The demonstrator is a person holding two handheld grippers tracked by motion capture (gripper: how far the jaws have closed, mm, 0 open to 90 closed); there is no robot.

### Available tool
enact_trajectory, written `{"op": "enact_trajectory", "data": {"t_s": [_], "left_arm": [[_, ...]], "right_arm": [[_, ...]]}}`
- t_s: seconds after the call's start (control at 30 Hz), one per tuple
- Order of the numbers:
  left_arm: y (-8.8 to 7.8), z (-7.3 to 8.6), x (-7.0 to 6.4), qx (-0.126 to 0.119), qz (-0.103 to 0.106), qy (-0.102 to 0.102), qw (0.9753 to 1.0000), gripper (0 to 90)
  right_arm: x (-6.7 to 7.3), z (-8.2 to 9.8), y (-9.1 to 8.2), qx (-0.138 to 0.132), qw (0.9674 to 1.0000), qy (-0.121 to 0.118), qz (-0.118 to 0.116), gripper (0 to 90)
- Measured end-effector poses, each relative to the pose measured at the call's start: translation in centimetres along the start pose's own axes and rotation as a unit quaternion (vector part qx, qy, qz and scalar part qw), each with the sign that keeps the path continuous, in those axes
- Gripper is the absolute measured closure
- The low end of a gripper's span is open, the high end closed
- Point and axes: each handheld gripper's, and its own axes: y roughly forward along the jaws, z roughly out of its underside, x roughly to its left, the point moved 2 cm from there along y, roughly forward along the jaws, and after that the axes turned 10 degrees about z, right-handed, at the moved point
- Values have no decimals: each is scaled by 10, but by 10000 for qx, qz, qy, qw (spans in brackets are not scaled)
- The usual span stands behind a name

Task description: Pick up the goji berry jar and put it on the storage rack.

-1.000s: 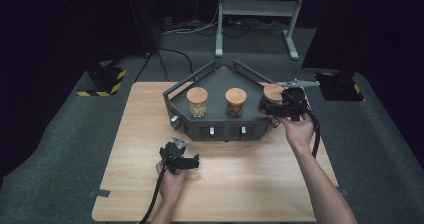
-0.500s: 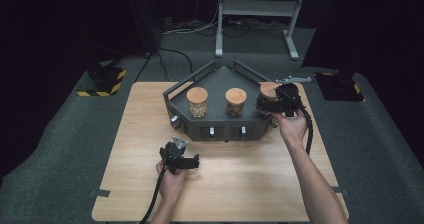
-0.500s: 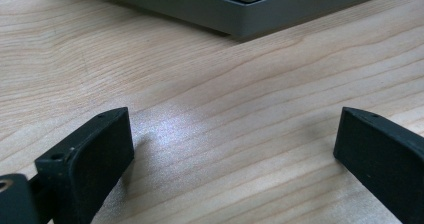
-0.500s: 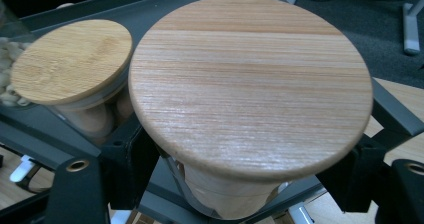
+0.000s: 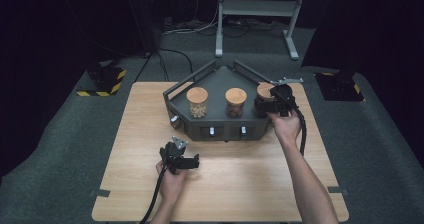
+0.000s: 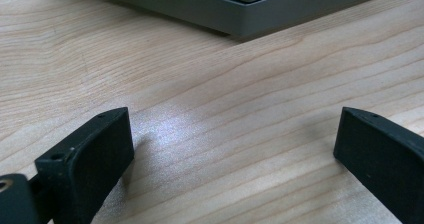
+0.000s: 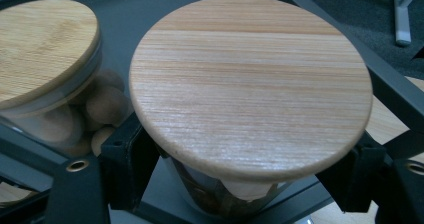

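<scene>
At the right of the high view we find the right gripper (image 5: 270, 103) clamped on the jar (image 7: 235, 184) in the grey tray (image 5: 220, 79), the left gripper (image 5: 192, 161) wide open over the surface (image 5: 240, 184).

smooth wooden lid (image 7: 250, 81), clear glass jar (image 7: 220, 196), matt wood-grain table (image 6: 210, 114)
</scene>
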Motion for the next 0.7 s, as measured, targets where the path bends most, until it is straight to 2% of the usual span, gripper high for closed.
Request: {"op": "enact_trajectory", "data": {"t_s": [0.4, 0.7], "left_arm": [[0, 0, 0, 1, -2, 7, 10000, 25], [0, 0, 0, 2, -2, 8, 10000, 25]], "right_arm": [[8, 0, 10, 29, 9999, -131, 100, 253], [9, 6, 14, -23, 9999, -106, 86, 253]]}}
